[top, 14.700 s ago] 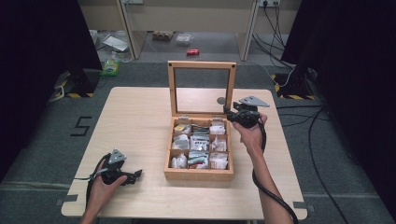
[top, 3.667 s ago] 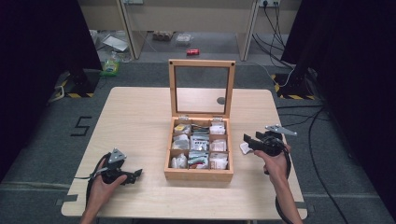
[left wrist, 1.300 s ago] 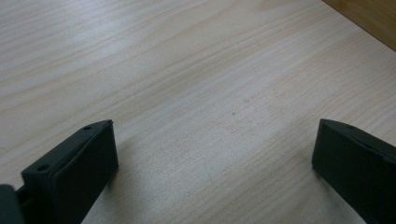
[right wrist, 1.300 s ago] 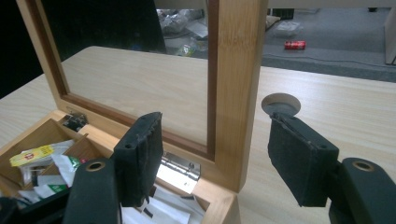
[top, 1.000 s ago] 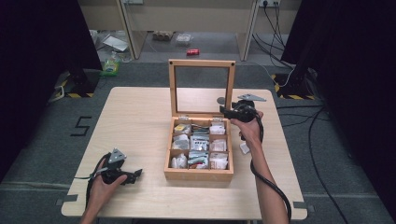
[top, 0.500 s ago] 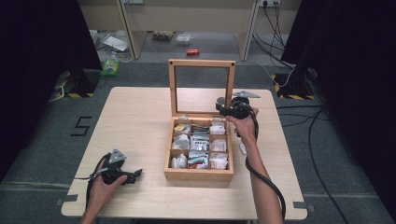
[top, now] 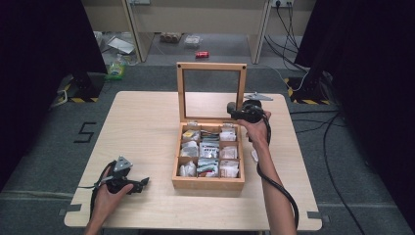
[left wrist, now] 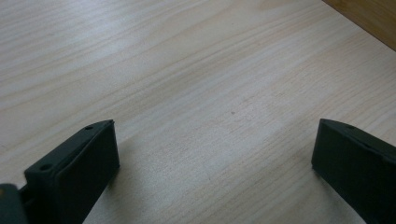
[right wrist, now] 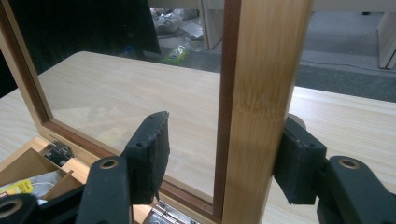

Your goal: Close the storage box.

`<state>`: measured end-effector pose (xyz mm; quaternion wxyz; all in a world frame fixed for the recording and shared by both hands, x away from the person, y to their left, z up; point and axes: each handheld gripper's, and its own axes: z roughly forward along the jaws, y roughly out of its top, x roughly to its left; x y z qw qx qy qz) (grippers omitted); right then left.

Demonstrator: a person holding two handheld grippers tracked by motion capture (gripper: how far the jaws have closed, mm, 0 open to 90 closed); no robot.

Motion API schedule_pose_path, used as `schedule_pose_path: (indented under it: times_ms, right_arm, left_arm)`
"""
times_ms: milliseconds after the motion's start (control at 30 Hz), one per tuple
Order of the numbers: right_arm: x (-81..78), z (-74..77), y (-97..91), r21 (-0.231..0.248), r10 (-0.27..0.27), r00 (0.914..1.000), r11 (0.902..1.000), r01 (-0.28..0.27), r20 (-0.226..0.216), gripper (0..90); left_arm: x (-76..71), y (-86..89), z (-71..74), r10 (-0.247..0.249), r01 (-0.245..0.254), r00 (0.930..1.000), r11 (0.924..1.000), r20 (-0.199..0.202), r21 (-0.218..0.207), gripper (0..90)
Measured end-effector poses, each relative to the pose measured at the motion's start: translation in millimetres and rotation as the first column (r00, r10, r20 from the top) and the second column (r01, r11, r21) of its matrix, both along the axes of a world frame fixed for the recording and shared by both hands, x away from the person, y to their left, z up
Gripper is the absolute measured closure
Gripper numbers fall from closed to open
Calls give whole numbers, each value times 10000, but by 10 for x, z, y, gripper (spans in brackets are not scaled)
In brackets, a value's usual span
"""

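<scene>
Now we see the right tool [top: 234, 110] at the right post of the upright glass-paned lid [top: 212, 66] of the wooden box [top: 208, 182], which sits right of centre on the bench [top: 142, 122]. Its jaws straddle that post and have just been closing: one pad lies against the outer edge of the wood, while the other seems, as far as the right gripper view lets us judge, to stand off the glass side with a gap. The box's compartments hold small packets [top: 209, 152]. At the near left, the left tool [top: 143, 184] rests low over bare bench, jaws wide apart with nothing between them.
</scene>
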<state>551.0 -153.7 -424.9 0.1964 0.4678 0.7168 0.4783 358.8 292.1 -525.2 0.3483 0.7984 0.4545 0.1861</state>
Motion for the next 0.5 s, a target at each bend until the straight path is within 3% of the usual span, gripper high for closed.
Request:
schedule_pose_path:
  times_ms: [200, 500]
  right_arm:
    - [19, 3, -3, 175, 63, 10000, 9998, -63, 25, 414]
    - [-8, 9, 6, 79, 34, 9999, 10000, -35, 161, 420]
  left_arm:
    - [0, 1, 0, -8, 8, 10000, 10000, 2, 15, 0]
    - [0, 1, 0, -11, 11, 10000, 10000, -2, 14, 0]
